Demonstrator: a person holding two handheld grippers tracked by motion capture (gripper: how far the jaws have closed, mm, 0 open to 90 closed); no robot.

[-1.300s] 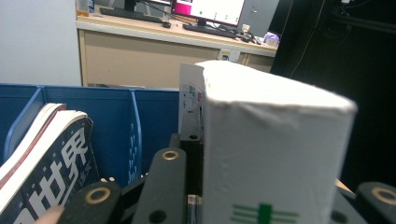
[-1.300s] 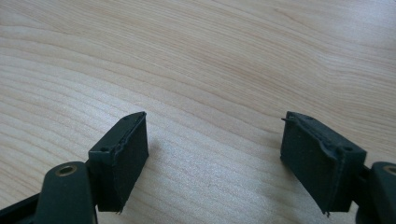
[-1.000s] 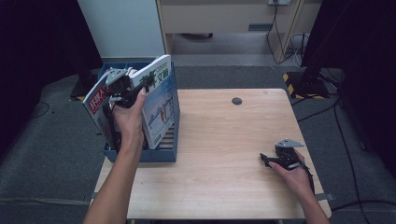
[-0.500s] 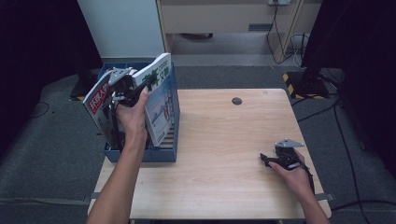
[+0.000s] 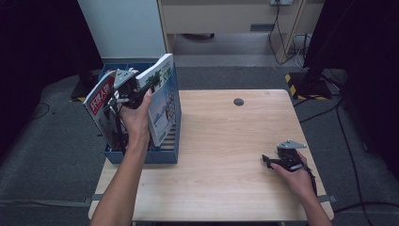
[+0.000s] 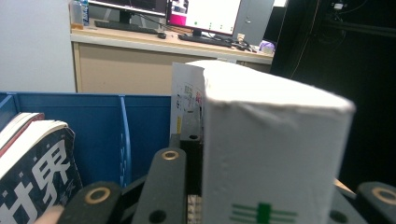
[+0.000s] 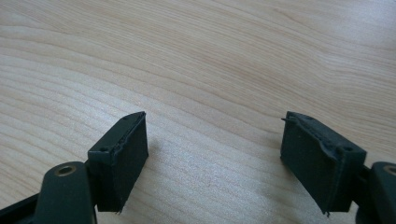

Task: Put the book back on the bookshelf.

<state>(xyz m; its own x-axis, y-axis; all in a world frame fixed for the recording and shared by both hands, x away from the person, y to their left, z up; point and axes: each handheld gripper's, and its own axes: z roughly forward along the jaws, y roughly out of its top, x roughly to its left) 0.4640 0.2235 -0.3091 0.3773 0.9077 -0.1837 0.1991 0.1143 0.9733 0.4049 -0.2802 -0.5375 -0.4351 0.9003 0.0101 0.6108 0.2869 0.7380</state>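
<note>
A thick white magazine [image 5: 162,101] stands upright in the blue file box [image 5: 141,156] at the table's left edge. My left gripper [image 5: 142,87] is shut on its top edge. In the left gripper view the magazine's white spine [image 6: 273,149] stands between the black jaws. To the left of it a dark magazine with a red title band [image 5: 100,101] leans in the same box, and its cover [image 6: 35,172] is close by. My right gripper [image 5: 266,160] rests on the wooden table [image 5: 216,136] at the front right. It [image 7: 215,154] is open, with only bare wood between its pads.
A small black round spot [image 5: 238,101] marks the table's far side. The blue box has dividers [image 6: 122,135] inside. Behind the table stand a white panel [image 5: 122,28] and a beige cabinet [image 5: 226,16]. Cables trail across the grey floor [image 5: 301,52] at the right.
The left hand has shifted very slightly with the white magazine still in its grip. The right gripper has stayed where it was.
</note>
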